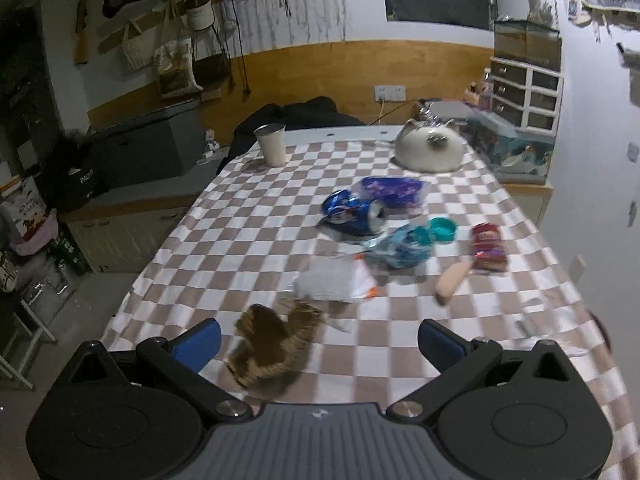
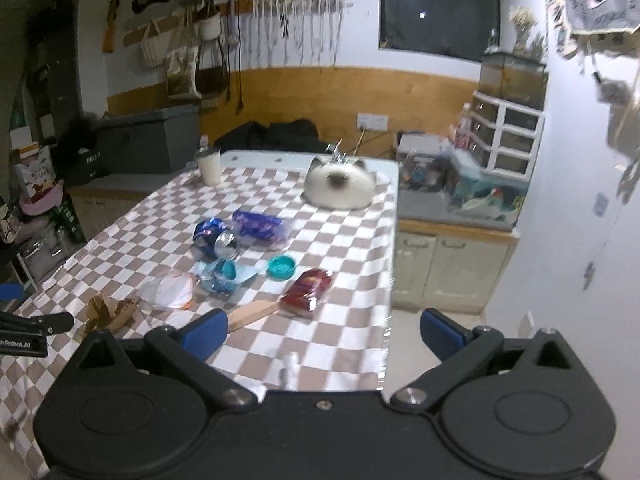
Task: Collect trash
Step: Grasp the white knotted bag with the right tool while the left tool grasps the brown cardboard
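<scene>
Trash lay mid-frame on the checkered worktop (image 1: pixel 240 240), nothing picked yet. Left gripper (image 1: pixel 320 344) fingers wide, empty, w/ brown crumpled paper (image 1: pixel 272 344) nearest, so next move calls for closing on it. Farther: white wrapper (image 1: pixel 334 280), crushed can (image 1: pixel 354 214). Right gripper (image 2: pixel 324 336) fingers wide; only its view showed the worktop's right edge and floor.

One crushed can (image 1: pixel 354 213), three wrappers (image 1: pixel 394 191), one cup (image 1: pixel 271 145).

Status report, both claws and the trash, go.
Left claw open, empty. Right claw open, empty. Can, wrappers, cardboard scrap on table. Nothing in the way.
</scene>
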`<state>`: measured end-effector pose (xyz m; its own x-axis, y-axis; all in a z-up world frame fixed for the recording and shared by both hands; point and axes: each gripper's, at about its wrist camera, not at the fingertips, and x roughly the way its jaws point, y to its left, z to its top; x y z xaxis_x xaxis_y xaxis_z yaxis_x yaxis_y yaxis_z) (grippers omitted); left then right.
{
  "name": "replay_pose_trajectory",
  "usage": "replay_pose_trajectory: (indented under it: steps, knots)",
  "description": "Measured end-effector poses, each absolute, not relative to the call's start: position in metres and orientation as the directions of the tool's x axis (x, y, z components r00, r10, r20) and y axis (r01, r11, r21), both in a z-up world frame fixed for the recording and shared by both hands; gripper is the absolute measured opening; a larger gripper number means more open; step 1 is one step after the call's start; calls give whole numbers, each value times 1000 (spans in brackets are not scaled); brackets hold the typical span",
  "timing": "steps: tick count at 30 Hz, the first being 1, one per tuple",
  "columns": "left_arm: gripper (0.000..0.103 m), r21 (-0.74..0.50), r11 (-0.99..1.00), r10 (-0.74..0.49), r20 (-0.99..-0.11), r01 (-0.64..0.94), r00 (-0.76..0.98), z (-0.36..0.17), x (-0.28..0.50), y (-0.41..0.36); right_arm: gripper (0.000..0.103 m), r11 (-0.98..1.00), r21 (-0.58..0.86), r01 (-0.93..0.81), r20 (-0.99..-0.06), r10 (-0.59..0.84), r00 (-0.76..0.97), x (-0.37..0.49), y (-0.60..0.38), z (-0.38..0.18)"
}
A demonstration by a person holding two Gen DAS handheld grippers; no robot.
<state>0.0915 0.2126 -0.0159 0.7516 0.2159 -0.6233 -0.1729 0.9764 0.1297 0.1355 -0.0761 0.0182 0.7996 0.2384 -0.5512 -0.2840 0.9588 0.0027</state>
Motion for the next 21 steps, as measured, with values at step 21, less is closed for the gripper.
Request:
replay_pose_trajectory:
  steps: [21]
  knots:
    - [103,220,975,179,-723,-23,667,-88,156,293,103,944,282,172,-876,180,447,172,20,-99]
